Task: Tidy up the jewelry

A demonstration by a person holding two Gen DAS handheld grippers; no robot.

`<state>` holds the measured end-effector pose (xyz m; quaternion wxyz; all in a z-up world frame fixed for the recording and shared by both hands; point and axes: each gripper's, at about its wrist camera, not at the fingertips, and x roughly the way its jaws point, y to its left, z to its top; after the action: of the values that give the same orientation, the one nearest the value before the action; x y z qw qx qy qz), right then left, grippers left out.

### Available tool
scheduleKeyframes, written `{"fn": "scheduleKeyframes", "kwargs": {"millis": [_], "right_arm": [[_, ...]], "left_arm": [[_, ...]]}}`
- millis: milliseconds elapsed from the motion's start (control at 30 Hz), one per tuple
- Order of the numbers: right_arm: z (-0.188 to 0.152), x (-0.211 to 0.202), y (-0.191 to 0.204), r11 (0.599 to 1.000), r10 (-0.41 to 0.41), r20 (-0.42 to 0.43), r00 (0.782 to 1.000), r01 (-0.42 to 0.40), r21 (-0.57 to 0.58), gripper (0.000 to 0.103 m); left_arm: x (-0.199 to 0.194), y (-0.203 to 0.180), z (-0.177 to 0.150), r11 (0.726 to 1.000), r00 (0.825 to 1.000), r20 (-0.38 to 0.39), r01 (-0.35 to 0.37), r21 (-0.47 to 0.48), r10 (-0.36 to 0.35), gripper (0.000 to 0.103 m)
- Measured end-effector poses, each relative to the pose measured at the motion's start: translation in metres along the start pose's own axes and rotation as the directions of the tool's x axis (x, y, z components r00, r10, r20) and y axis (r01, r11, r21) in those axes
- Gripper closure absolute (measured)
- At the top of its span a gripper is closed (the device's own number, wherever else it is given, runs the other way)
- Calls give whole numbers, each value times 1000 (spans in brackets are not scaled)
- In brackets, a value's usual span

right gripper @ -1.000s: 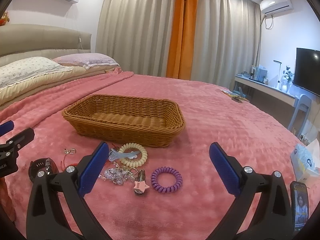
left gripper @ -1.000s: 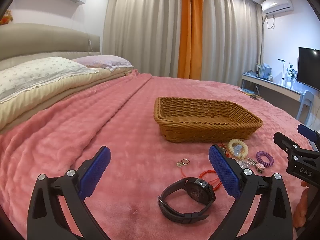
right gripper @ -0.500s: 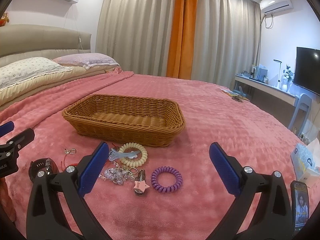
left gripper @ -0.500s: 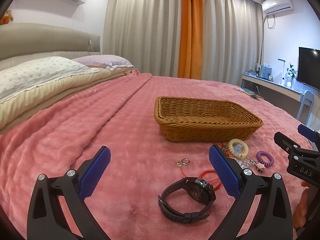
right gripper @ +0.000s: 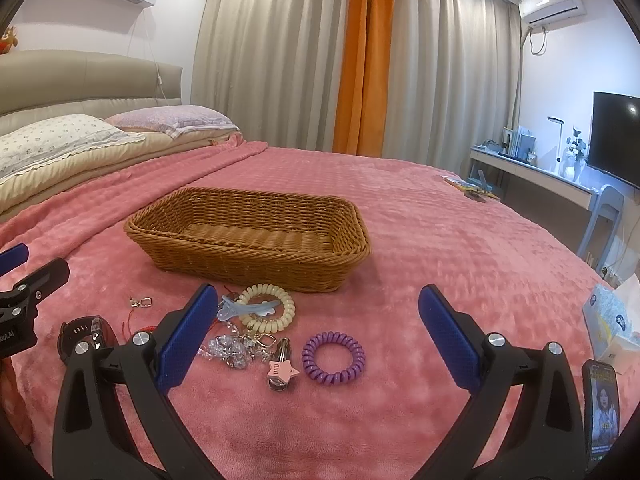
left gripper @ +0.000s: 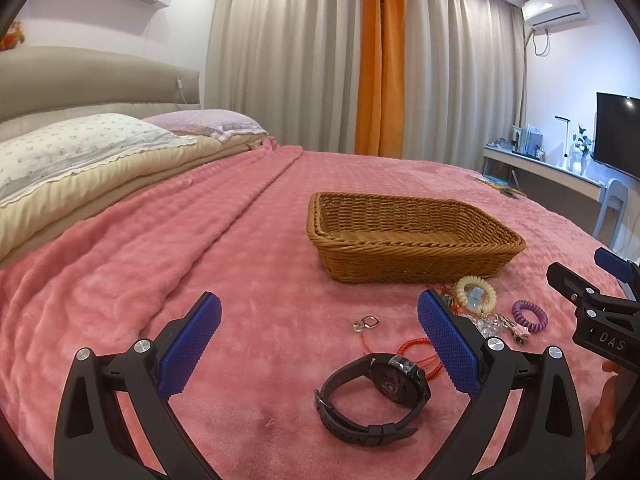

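An empty wicker basket (left gripper: 412, 236) (right gripper: 248, 240) stands on the pink bedspread. In front of it lie a black watch (left gripper: 376, 392), a red cord with a metal clasp (left gripper: 366, 325), a cream coil hair tie (right gripper: 267, 307) with a blue clip (right gripper: 240, 309), a clear bead piece (right gripper: 230, 350), a pink star clip (right gripper: 282, 370) and a purple coil hair tie (right gripper: 333, 357). My left gripper (left gripper: 318, 340) is open and empty just above the watch. My right gripper (right gripper: 318, 336) is open and empty over the hair ties.
Pillows (left gripper: 80, 148) and a headboard lie at the far left. A phone (right gripper: 602, 404) and a tissue pack (right gripper: 612, 320) lie at the right on the bed. A desk (right gripper: 532, 176) with a TV (right gripper: 616, 144) stands beyond the bed's right edge.
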<state>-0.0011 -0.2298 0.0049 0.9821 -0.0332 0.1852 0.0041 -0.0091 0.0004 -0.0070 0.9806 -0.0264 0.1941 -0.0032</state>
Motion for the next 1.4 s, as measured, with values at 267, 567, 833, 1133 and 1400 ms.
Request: {"fn": "scheduleKeyframes", "kwargs": {"millis": [267,567,833,1133,1400], "right_arm": [[-1,0,-1,1000,3,-6,1000,-3,10,6],[-2,1,-3,1000,4,-10,1000,-4,14,6],[-1,0,-3,1000,4,-10,1000,-4,11,6],[-1,1,-3,1000,4,-10,1000,-3,11,6],[-1,1,0,1000,-3,-13,1000,3,1,6]], "left_arm": [[0,0,0,1000,1000,0,0,1,0,7],[0,0,-2,1000,1000,-1,0,4,0,7],[0,-1,-1,1000,1000,-1,0,5,0,7],[0,-1,-1,1000,1000,-2,0,5,0,7],[0,-1,-1,1000,1000,-2,-1,5,1,7]]}}
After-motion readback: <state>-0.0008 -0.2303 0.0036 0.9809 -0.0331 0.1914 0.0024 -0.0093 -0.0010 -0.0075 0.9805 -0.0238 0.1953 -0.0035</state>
